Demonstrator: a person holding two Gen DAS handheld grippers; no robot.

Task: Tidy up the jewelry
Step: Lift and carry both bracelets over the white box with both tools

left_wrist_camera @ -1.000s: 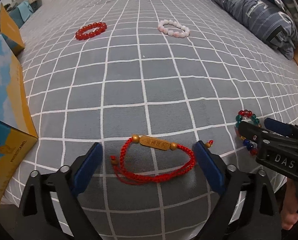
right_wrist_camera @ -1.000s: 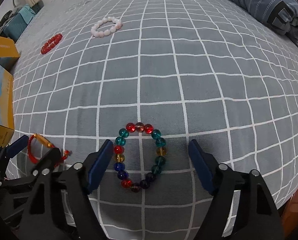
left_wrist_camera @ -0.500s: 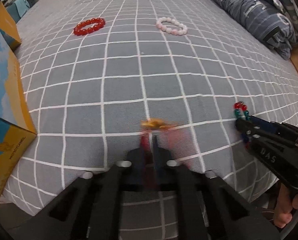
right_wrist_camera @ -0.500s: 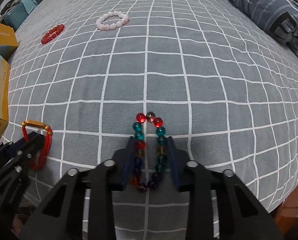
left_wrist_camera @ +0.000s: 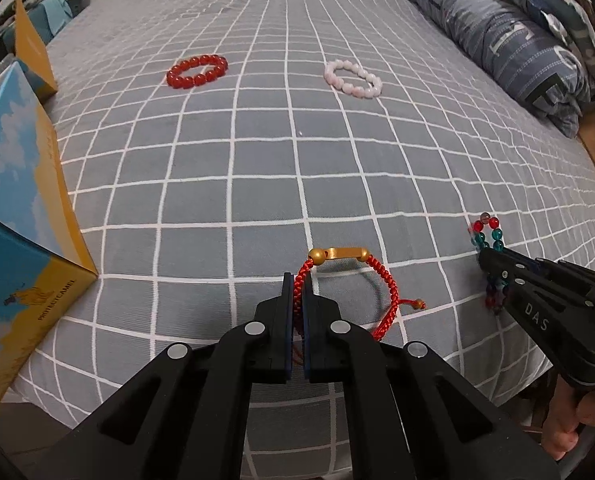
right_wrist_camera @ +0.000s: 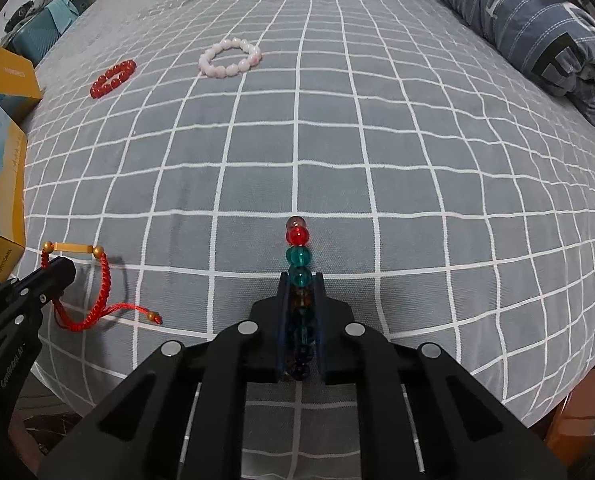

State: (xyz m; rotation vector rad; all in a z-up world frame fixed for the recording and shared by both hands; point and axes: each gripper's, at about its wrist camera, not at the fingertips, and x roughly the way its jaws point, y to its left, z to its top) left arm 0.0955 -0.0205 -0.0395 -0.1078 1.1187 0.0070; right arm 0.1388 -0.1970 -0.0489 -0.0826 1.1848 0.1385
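I am holding two grippers over a bed (left_wrist_camera: 257, 168) covered in a grey sheet with white grid lines. My left gripper (left_wrist_camera: 297, 284) is fully clamped on the left side of a red braided cord bracelet (left_wrist_camera: 381, 280); its gold bar stands just beyond the fingertips and the loose tail with a small bead trails to the right on the sheet. My right gripper (right_wrist_camera: 301, 284) has closed on a multicoloured bead bracelet (right_wrist_camera: 299, 256), squeezed into a narrow line that runs straight away from me along the fingers, its red and teal beads sticking out past the tips. Both pieces sit at the near edge of the bed. Far ahead lie a red bead bracelet (left_wrist_camera: 197, 71), more to my left, and a pale pink bead bracelet (left_wrist_camera: 353, 79), more to my right. A blue and yellow box (left_wrist_camera: 17, 216) stands at the left edge, closest to my left gripper, probably where the jewelry goes.
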